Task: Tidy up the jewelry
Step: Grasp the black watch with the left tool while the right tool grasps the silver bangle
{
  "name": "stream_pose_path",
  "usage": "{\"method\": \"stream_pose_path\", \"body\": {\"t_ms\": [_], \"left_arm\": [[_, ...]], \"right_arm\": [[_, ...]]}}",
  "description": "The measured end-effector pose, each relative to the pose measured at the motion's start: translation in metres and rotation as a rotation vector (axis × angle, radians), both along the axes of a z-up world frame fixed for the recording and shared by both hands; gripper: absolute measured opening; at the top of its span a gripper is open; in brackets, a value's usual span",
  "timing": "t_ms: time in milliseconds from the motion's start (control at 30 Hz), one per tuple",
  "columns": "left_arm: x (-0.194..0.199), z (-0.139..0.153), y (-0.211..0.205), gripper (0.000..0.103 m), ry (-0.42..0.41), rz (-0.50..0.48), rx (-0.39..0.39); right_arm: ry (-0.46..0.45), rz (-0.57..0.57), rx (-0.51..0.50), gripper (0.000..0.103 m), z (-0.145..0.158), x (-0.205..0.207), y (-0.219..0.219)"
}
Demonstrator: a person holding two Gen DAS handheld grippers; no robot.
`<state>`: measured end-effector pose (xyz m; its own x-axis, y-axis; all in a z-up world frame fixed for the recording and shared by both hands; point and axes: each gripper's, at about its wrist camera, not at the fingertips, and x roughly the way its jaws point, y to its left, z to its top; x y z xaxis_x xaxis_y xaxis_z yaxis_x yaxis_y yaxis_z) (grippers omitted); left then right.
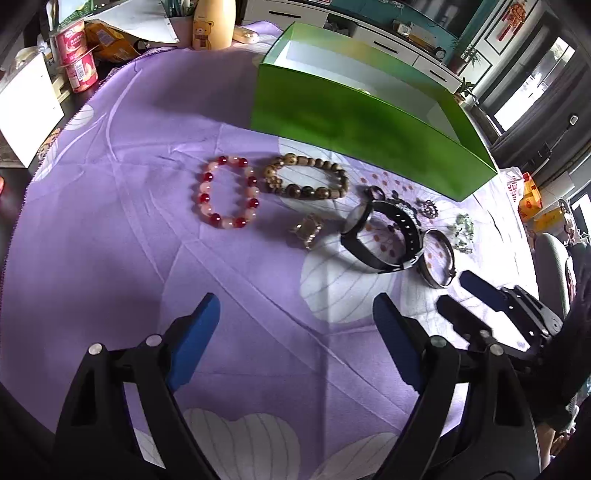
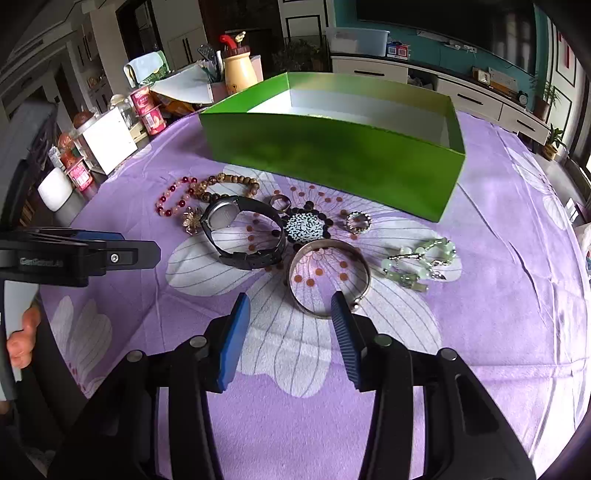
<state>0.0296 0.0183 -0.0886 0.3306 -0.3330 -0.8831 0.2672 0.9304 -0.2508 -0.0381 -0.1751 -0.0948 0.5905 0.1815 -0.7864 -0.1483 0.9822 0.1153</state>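
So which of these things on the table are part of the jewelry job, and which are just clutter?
Job:
green box
red bead bracelet
brown bead bracelet
black watch
metal bangle
green bead piece
small rings

Clutter:
yogurt cups
bear bottle
white box

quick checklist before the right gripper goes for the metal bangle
1. Right gripper empty with jaws apart: ok.
2. Bangle lies flat just ahead of the right gripper's fingers, nothing on top of it: ok.
3. Bangle clear of the watch: not ok, the strap lies right against its rim in the left wrist view.
4. Green box open on top, ready to take items: ok.
5. Box bottom free of clutter: cannot tell, only the inner walls show.
6. Left gripper open, empty and off to the side of the bangle: ok.
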Motion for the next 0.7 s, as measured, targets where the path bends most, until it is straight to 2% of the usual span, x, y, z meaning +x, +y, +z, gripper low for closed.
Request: {"method": "stream_pose_path", "body": {"t_ms": [167, 300, 367, 433, 500, 667, 700], "left_arm": [[0.003, 0.002, -0.012, 0.082, 0.008, -0.007, -0.019], [0.010, 0.001, -0.021, 0.072, 0.033, -0.003, -0.040], [0.015, 0.000, -0.028, 0.066, 0.046, -0.002, -0.048], [0.020, -0.003, -0.034, 0.057, 0.059, 0.000, -0.051], [0.024, -0.007, -0.039, 0.048, 0.078, 0.010, -0.048], [0.033, -0.011, -0.052, 0.047, 0.066, 0.033, -0.020], [0.035, -0.010, -0.054, 0.043, 0.061, 0.036, -0.011]], "right_arm": [[0.006, 0.027, -0.043, 0.044, -0.011, 0.011, 0.007], [-0.003, 0.041, -0.061, 0.035, -0.015, 0.018, 0.010], [-0.006, 0.038, -0.069, 0.025, -0.015, 0.021, 0.009], [-0.010, 0.034, -0.069, 0.007, -0.015, 0.022, 0.007], [-0.008, 0.020, -0.035, 0.005, -0.016, 0.020, 0.002], [-0.013, -0.008, -0.004, 0.002, -0.014, 0.010, -0.008], [-0.014, -0.012, 0.006, 0.002, -0.013, 0.009, -0.010]]}}
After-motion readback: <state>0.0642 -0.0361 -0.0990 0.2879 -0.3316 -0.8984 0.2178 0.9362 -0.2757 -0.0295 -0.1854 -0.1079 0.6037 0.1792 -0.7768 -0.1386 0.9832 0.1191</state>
